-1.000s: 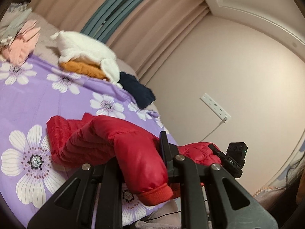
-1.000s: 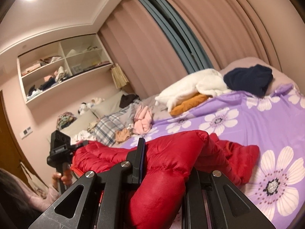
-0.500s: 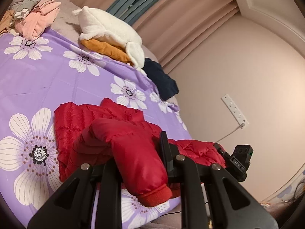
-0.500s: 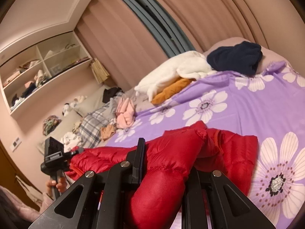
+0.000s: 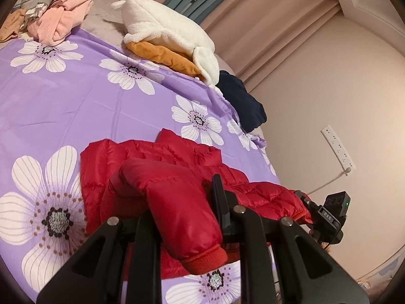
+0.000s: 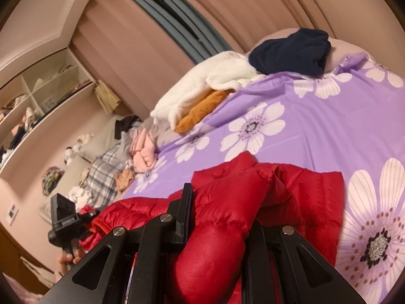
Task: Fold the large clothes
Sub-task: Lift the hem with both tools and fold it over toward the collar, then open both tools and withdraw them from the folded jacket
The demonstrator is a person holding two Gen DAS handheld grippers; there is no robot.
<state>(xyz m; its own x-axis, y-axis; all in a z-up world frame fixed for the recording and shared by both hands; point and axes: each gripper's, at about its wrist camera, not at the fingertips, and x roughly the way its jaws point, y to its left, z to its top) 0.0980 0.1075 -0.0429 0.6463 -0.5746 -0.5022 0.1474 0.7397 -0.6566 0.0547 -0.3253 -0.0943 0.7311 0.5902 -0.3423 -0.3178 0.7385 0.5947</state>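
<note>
Red quilted puffer jacket (image 5: 157,167) on near part of bed, partly lifted. Left tongs (image 5: 187,217) clamped shut on sleeve near ribbed cuff; right tongs (image 6: 217,225) clamped shut on other padded fold. Advice: keep both grips level, lower together, lay fold flat over jacket body, square edges before release. Bed cover: purple sheet with white flowers (image 5: 76,106), smooth. Far edge: white fleece (image 5: 164,30), navy garment (image 5: 240,101), pink clothes (image 5: 60,22). Curtains behind.

My left gripper (image 5: 187,215) hides its fingertips under the red jacket (image 5: 162,167); my right gripper (image 6: 215,217) does likewise. The far-left shelves (image 6: 38,96) blur, their contents too small to tell.
</note>
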